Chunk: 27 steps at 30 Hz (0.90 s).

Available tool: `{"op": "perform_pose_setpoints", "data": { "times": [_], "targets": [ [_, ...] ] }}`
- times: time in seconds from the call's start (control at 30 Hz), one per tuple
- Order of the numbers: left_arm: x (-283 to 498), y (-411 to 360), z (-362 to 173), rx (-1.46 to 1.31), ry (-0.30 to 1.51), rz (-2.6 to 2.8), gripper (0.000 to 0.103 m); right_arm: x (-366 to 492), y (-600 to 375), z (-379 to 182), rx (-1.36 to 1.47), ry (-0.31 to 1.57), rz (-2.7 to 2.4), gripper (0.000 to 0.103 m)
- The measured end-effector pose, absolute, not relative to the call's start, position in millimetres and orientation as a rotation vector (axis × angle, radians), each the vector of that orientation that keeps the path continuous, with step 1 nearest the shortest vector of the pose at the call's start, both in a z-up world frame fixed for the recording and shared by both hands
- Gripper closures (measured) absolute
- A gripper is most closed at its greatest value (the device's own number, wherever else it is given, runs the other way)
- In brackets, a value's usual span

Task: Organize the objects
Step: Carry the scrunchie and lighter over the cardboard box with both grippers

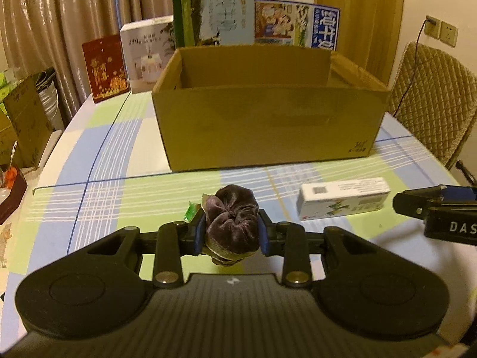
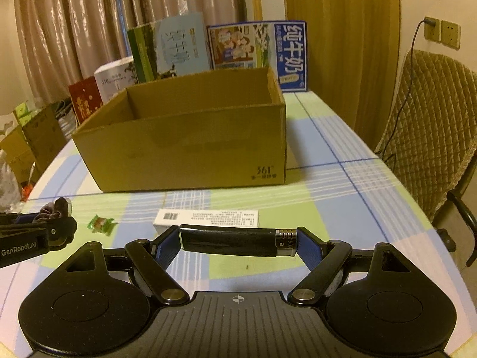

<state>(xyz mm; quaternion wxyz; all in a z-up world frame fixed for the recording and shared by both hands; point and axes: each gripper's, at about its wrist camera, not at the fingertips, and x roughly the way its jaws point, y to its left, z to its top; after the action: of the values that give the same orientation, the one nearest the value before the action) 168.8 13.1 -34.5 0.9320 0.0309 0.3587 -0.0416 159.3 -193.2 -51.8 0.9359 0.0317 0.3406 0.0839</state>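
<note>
Curtained room behind, checked tablecloth (image 1: 119,197) underneath, open cardboard box (image 1: 268,125) at twelve o'clock of both tools, likely set there as the bin for loose items. Left gripper (image 1: 232,234) clamped on a dark velvet scrunchie (image 1: 231,223), right gripper (image 2: 238,243) clamped endwise on a black lighter (image 2: 235,242), long axis crosswise, metal head toward three o'clock. Left lying on the cloth: white carton (image 2: 208,218), long axis also crosswise, and green-wrapped candy (image 2: 101,223) at ten o'clock of the right tool.
</note>
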Motion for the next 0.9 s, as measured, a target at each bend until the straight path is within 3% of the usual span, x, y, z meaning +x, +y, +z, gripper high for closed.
{"op": "perform_pose_setpoints", "data": {
  "times": [0.9],
  "targets": [
    [129.1, -10.7, 13.3, 0.085, 0.686, -0.096, 0.074, 123.4, -220.1, -12.6, 0.11, 0.641, 0.161, 0.024]
  ]
}}
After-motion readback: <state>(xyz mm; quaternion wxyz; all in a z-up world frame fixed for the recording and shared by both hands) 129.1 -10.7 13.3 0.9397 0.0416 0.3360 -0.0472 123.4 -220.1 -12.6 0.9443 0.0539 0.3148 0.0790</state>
